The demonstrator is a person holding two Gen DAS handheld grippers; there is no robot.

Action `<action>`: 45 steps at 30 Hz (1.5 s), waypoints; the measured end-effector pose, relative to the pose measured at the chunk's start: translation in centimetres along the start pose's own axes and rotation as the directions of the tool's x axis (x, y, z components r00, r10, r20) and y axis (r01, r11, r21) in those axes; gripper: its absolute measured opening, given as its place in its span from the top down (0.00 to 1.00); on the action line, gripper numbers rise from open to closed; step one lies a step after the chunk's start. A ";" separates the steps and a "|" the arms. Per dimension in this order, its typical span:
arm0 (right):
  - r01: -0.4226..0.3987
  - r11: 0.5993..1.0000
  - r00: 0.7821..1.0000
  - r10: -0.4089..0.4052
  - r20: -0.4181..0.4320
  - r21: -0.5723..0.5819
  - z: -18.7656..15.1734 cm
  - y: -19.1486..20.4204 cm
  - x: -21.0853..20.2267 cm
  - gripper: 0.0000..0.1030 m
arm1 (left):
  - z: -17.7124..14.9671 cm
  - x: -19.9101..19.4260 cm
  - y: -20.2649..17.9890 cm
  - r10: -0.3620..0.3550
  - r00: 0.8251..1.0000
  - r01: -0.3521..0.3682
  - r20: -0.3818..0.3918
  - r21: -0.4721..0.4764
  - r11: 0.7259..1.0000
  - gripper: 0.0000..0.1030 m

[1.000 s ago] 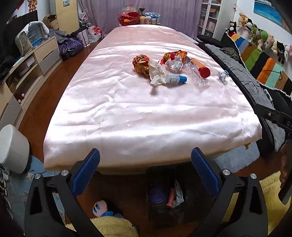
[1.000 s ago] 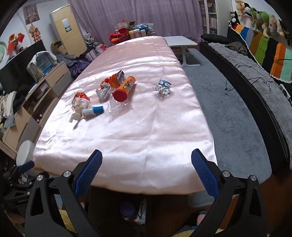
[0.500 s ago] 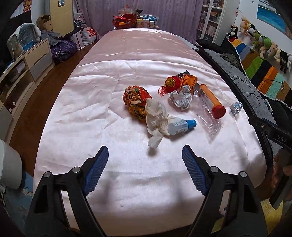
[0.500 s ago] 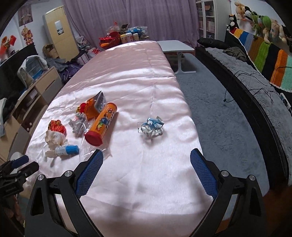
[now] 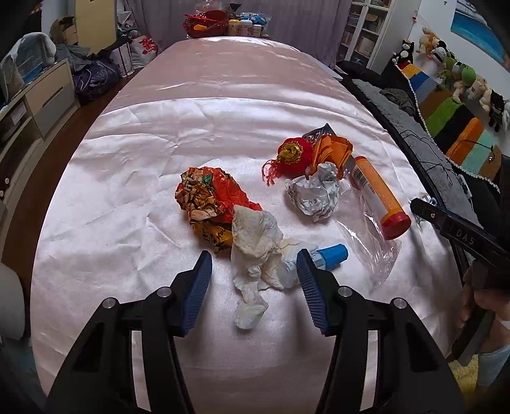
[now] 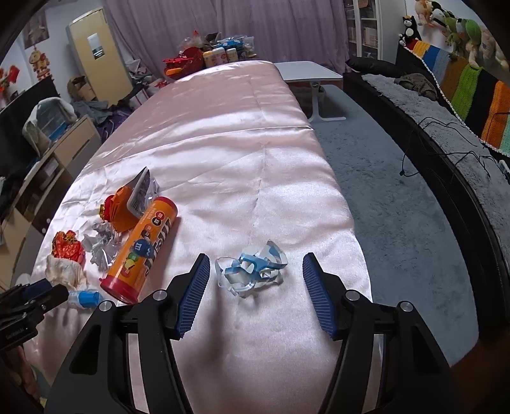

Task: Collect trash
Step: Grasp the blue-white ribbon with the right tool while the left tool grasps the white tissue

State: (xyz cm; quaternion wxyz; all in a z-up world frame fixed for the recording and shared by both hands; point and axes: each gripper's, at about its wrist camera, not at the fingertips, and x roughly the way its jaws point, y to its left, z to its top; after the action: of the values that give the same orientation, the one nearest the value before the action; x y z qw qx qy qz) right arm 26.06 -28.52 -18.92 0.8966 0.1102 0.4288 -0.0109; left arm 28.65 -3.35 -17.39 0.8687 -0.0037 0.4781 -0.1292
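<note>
Trash lies on the pink satin-covered table (image 5: 127,197). A crumpled white tissue (image 5: 255,242) sits between the jaws of my left gripper (image 5: 254,274), which are closing; the pads stand clear of it. Beside it are a small blue-capped bottle (image 5: 328,254), a red-orange wrapper (image 5: 207,200), silver crumpled paper (image 5: 314,194), a red ornament (image 5: 291,154), clear plastic film (image 5: 366,245) and an orange tube (image 5: 379,197). My right gripper (image 6: 255,274) has a crumpled blue-and-white plastic wrapper (image 6: 251,270) between its closing jaws, untouched. The orange tube (image 6: 143,248) lies to its left.
A grey rug (image 6: 398,207) and a dark sofa with a striped blanket (image 6: 462,92) run along the table's right side. A small white side table (image 6: 309,71) stands beyond. Drawers (image 5: 41,98) line the left wall. Bottles and a red basket (image 5: 207,24) crowd the far end.
Both grippers have moved forward from the table's near edge to over the trash, the left up to the tissue, the right up to the blue-and-white wrapper. Both pairs of jaws have narrowed.
</note>
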 end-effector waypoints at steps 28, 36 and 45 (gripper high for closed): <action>-0.065 0.987 0.993 0.078 0.083 -0.147 -2.0 5.7 -10.2 0.83 | -2.0 -11.0 -1.4 0.024 0.987 -0.031 0.156 0.042 0.999 0.95; -0.117 0.980 0.988 0.132 0.083 -0.164 -6.8 7.3 -15.7 0.83 | -7.9 -16.2 -1.8 0.011 0.985 -0.020 0.171 0.047 0.999 0.95; -0.172 0.972 0.985 0.171 -0.017 -0.159 -14.1 8.1 -16.4 0.83 | -16.5 -15.7 -2.2 -0.029 0.997 0.025 0.075 0.054 0.998 0.95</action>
State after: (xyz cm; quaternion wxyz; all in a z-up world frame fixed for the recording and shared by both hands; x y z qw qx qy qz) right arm 5.83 -18.94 -13.30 0.8994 0.0746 0.4187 0.1010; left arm 6.41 0.04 -13.00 0.8842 0.0077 0.4412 -0.1534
